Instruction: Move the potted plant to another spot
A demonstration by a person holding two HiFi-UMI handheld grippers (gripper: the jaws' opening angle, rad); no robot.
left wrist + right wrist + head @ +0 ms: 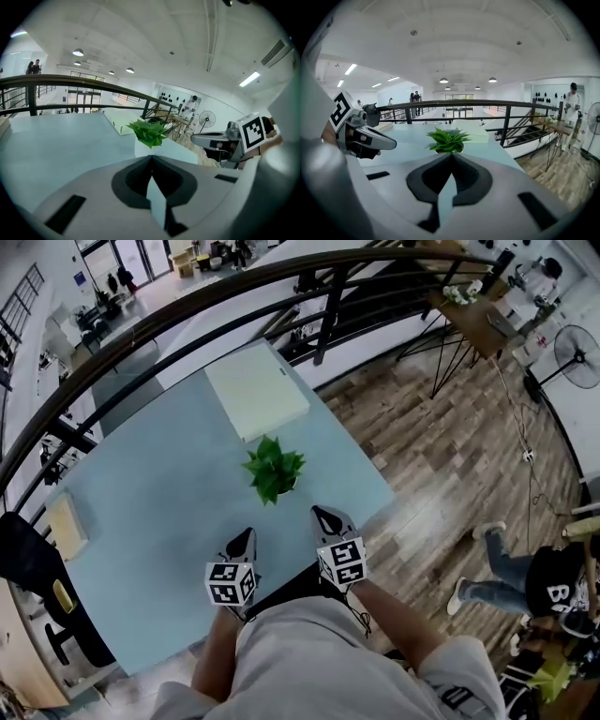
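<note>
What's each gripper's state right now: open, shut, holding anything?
Left gripper: shut, holding nothing.
Right gripper: shut, holding nothing.

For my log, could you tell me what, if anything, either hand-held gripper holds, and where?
Nothing is held: left hand-held gripper and right hand-held gripper are both shut, empty.

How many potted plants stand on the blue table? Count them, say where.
1. The potted plant stands near the middle of the table, beyond the left gripper and right gripper, short of a pale flat box. Nothing there could hide another.
</note>
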